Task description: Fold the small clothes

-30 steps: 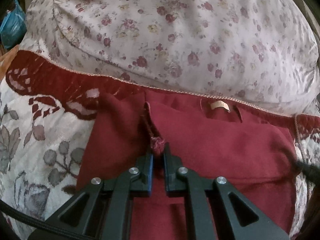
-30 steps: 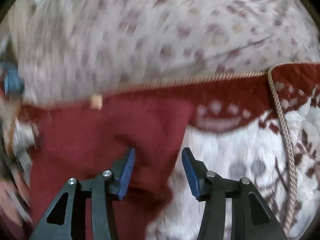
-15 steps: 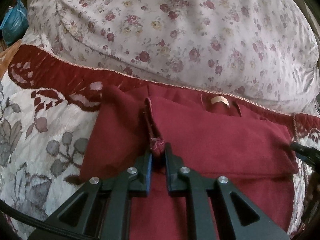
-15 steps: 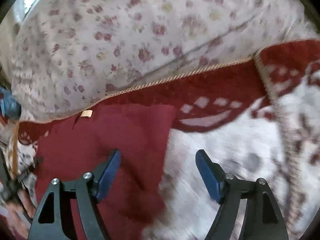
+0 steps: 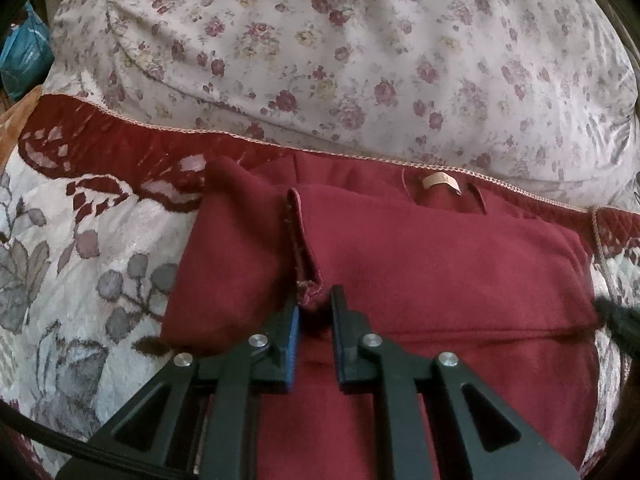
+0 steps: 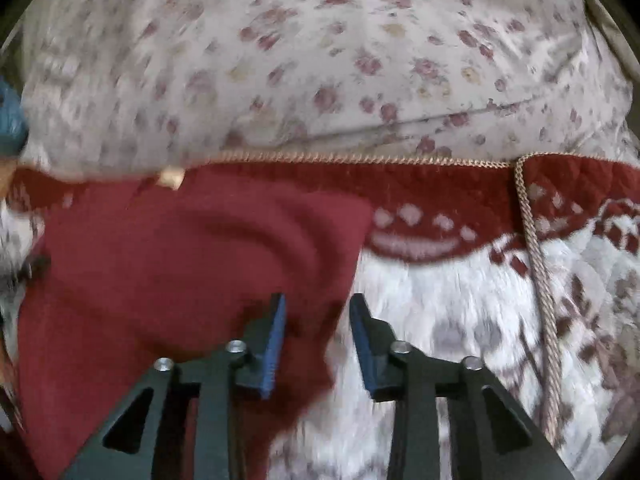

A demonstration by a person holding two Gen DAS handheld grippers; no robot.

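- left gripper (image 5: 314, 310) nearly closed, pinching the frayed hem corner of the dark red fleece garment (image 5: 420, 264).
- right gripper (image 6: 318, 320) closing around that garment's right edge, pads not yet pressing.
- garment lies folded on the white leaf-patterned bedspread (image 5: 80, 248), just below the floral pillow (image 5: 340, 52).

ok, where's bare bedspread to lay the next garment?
Free: white leaf-patterned bedspread left of the maroon fleece garment, and again right of it. Crowded: floral pillow borders the far edge.
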